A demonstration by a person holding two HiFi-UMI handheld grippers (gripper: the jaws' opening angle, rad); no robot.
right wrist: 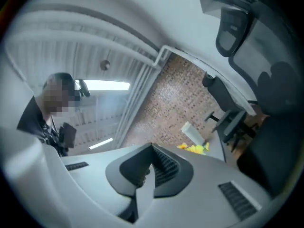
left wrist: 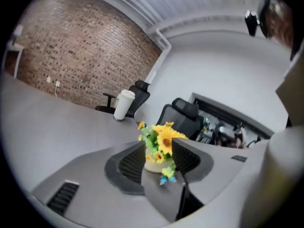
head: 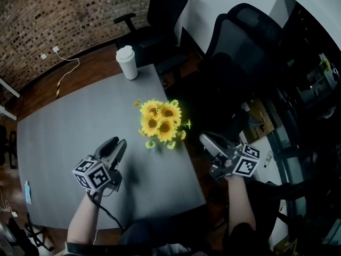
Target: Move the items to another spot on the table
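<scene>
Tools first: the left tool [head: 116, 143] hangs over the lower middle of the worktop [head: 64, 127], its 2 jaws partly open and gripping nothing. In the left gripper view the sunflowers [head: 160, 121] line up with the gap between those jaws, yet they stand well apart from them. The right tool [head: 206, 139] is at the lower right of the head view, off the worktop's right edge, with its jaws closed together and empty.

The sunflowers, a yellow bunch in a small pale pot, stand upright at the centre of the frame, near the right edge of the worktop and between the 2 tools. A white lidded cup [head: 127, 62] stands upright at the upper middle, close to the far corner.

To the left of the left tool the grey surface runs bare toward the left edge. Only 1 small pale-blue item [head: 27, 192] lies at the lower left edge, and it is too small to name.

Past the far edge are wooden floor [head: 80, 71] and a brick wall [head: 64, 9]. A black chair [head: 160, 15] stands behind the cup, and another chair [head: 240, 41] crowds the right edge.
</scene>
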